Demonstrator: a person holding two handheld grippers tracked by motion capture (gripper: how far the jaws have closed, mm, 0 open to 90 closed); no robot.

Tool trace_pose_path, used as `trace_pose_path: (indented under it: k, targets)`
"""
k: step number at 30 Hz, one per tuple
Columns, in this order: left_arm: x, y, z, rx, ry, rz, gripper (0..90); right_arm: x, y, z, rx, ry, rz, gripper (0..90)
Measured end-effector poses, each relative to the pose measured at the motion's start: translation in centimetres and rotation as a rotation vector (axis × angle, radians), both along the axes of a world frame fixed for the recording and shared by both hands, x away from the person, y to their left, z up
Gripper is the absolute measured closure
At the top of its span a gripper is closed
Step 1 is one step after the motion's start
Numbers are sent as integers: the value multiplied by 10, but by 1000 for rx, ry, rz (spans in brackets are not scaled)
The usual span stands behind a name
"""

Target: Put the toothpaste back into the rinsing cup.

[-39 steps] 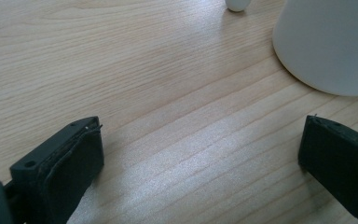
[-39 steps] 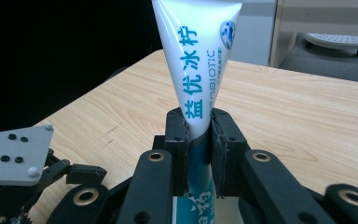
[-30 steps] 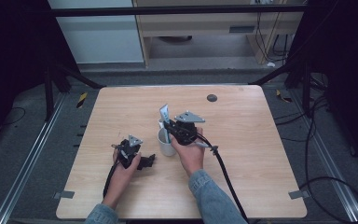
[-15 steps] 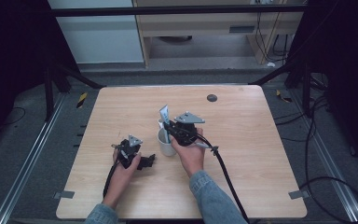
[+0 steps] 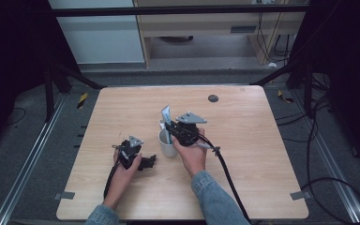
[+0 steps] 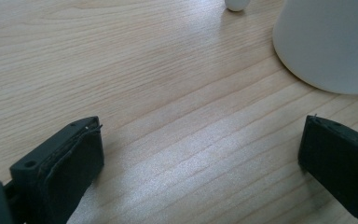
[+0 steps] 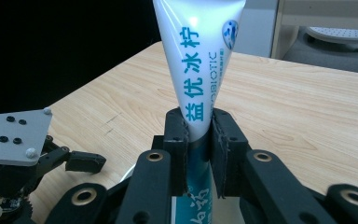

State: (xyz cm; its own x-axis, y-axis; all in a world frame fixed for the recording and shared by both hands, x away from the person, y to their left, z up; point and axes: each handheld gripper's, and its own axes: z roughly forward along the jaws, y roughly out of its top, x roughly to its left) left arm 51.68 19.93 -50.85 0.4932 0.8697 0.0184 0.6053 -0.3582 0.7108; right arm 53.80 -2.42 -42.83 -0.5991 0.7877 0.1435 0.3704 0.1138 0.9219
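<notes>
A white toothpaste tube, likely light, soft and slippery, is pinched mid-body by the right gripper above a white cup. Beside the cup, the left gripper rests empty, jaws apart.

left hand: low on the table, left gripper lying level, jaws wide apart | right hand: raised, right gripper pointing forward, jaws clamped together, forearm in denim sleeve
</notes>
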Motion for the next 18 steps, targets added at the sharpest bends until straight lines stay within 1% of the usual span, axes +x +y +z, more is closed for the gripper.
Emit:
trace_pose_path:
  k: [11,18]
  targets:
    - [0,0,0,0,0,0,0,1,-1,1,-3,3,4,770]
    - [0,0,0,0,0,0,0,1,-2,1,5,6,0,751]
